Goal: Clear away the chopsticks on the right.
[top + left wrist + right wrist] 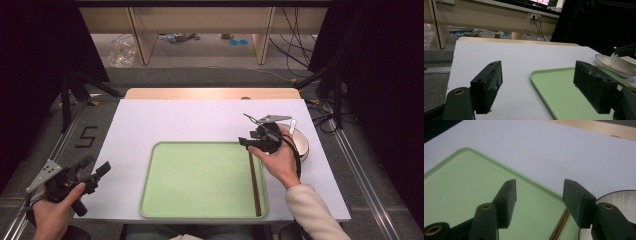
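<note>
Above the right edge of the green tray [200, 180], the right tool [245, 142] stands released, its jaws spread wide with nothing between them; the right gripper view shows the pads [507, 197] clear of the tray floor and of the chopsticks [560, 225] below. The right hand [277, 160] holds this tool over the tray's far right corner, jaws pointing left, forearm entering from the lower right. The chopsticks [254, 182] lie flat as a dark brown pair inside the tray, along its right wall, touched by neither tool. Just right of the tray sits a white bowl on a saucer [301, 142]. Off the worktop's [175, 120] near left corner, the left tool [97, 171] is likewise released and empty, gripped by the left hand [52, 212].
</note>
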`<state>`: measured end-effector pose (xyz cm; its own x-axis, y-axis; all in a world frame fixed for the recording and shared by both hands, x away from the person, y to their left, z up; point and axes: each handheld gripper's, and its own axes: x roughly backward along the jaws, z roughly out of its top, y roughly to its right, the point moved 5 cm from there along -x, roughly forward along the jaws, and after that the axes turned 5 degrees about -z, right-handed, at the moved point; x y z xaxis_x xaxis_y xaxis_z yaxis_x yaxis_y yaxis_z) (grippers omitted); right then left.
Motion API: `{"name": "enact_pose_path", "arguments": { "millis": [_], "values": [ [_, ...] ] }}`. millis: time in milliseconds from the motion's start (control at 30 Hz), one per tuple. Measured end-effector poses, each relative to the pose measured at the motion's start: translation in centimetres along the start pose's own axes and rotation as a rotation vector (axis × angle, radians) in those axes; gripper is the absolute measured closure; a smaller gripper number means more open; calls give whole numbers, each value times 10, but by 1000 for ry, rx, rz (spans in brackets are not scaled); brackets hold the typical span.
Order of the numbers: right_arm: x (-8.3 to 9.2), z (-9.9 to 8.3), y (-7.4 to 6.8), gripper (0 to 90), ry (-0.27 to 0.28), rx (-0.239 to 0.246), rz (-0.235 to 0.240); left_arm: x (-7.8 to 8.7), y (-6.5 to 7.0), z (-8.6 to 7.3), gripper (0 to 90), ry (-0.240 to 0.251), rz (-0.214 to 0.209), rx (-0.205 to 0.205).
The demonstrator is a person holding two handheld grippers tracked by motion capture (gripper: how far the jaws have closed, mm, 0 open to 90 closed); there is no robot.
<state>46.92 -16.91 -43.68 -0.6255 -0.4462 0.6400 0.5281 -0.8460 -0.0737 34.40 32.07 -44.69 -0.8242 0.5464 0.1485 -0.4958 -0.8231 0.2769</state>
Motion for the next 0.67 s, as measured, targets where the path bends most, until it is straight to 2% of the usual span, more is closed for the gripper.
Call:
{"name": "enact_pose_path", "arguments": {
  "millis": [133,167,200,233,267,300,333,400,433,467,500,533,600,667],
  "values": [
    [12,-7,-4,428,66,33,19,1,0,0,230,-4,10,7],
    [15,-9,-4,429,70,41,24,1,-1,0,229,-9,4,-7],
    [19,-12,-4,428,73,34,16,1,0,0,229,-7,5,-4],
    [21,-15,-4,424,101,34,17,0,0,0,229,7,4,6],
    [24,-19,-5,421,95,35,30,0,0,0,229,3,6,5],
    [27,-22,-4,419,94,34,10,0,1,0,229,5,4,5],
    [30,-25,-2,418,118,49,-4,0,1,0,228,5,4,4],
    [36,-33,-2,417,117,25,7,0,1,0,228,5,4,5],
    [39,-36,-1,415,124,32,-7,0,1,0,227,5,3,4],
    [40,-40,0,409,136,34,-2,0,1,0,227,7,2,5],
    [42,-44,0,410,114,14,-1,0,1,1,227,6,-3,-6],
    [44,-47,1,406,105,14,-22,0,1,1,226,6,-7,-12],
    [45,-51,2,408,105,10,0,-1,1,1,225,5,-2,-4],
    [47,-53,4,402,97,12,-25,-1,1,1,224,2,2,4]
  ]
}}
